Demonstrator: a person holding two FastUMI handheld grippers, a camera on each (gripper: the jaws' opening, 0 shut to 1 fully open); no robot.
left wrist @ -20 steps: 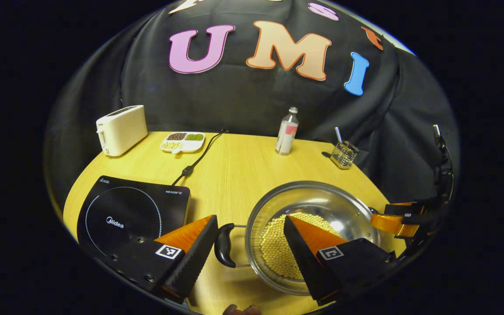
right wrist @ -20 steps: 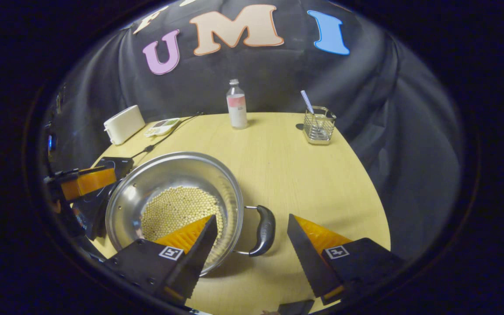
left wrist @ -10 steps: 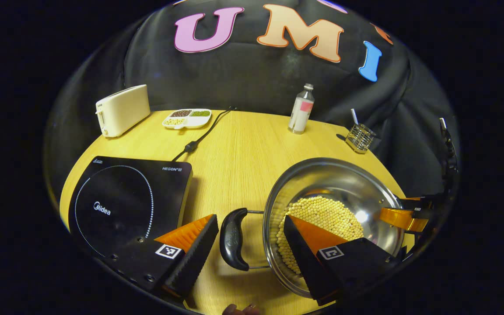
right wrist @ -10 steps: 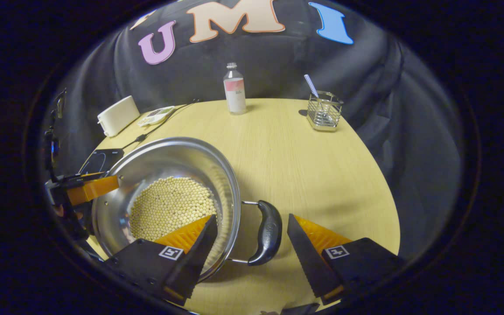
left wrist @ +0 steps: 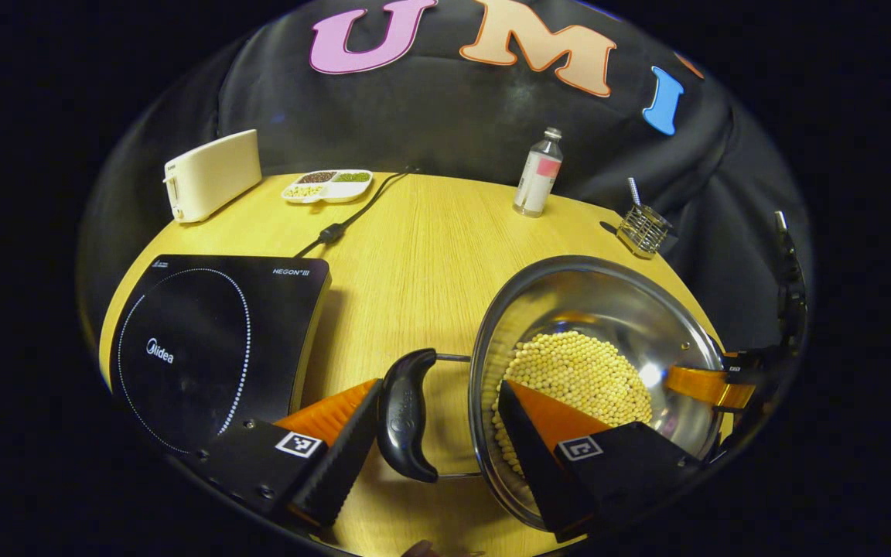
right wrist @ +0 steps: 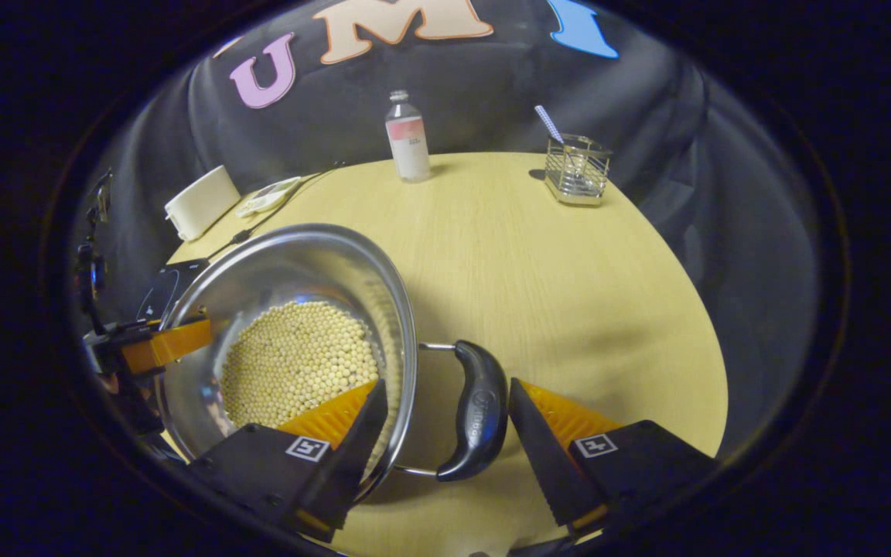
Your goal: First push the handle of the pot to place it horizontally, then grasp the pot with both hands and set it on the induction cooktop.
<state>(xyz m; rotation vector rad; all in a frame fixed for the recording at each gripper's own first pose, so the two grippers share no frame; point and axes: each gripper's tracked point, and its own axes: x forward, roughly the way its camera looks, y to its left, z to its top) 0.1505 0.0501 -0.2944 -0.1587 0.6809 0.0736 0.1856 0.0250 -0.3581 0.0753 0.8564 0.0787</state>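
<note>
A steel pot (left wrist: 608, 298) (right wrist: 298, 259) holding pale yellow beans stands on the wooden table, right of the black induction cooktop (left wrist: 198, 340) (right wrist: 161, 285). My left gripper (left wrist: 439, 387) is open and straddles the pot's black left handle (left wrist: 403, 418): one finger sits outside the handle, the other inside the pot over the beans. My right gripper (right wrist: 445, 383) is open in the same way around the right handle (right wrist: 476, 410). Both handles lie level. Each gripper also appears at the pot's far rim in the other's view, the right gripper (left wrist: 704, 384) and the left gripper (right wrist: 159, 344).
At the back of the table stand a cream toaster (left wrist: 209, 174), a divided dish (left wrist: 327, 186) of grains, a bottle (left wrist: 536, 174) and a wire holder (left wrist: 641, 228). The cooktop's cord (left wrist: 349, 216) runs toward the back edge. Bare wood lies between pot and cooktop.
Both grippers have moved in toward the pot. Each handle now sits deeper between its gripper's fingers. The fingers stay spread apart and the pot looms larger.
</note>
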